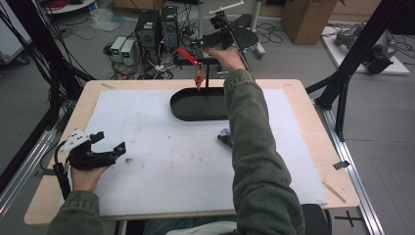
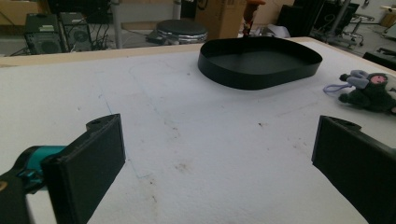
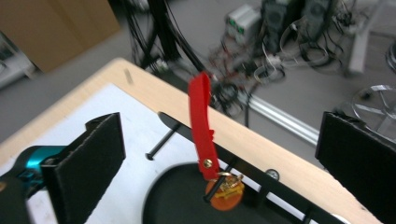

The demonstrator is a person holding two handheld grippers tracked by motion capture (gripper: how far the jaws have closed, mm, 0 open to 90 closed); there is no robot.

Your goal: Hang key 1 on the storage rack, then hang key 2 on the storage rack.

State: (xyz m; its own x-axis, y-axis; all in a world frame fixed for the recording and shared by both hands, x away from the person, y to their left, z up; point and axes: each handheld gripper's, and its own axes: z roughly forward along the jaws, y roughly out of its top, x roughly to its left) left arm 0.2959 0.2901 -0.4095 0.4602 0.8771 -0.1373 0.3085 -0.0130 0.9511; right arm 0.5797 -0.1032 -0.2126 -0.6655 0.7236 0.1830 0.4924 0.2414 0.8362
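Right gripper [image 3: 219,154]: my jaws wide apart, holding nothing.
Red strap [image 3: 201,126]: between my jaws, just ahead, hanging from a rack [image 3: 261,165] peg.
Tray [image 1: 195,105]: below the strap.
Left gripper [image 1: 105,147]: wide apart, empty, over the worktop [image 1: 156,147].

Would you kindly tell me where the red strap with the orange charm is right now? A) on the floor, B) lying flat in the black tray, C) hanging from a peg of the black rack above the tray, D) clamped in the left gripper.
C: the red strap hangs with its charm on a peg of the rack, over the tray, between the right gripper's open jaws.
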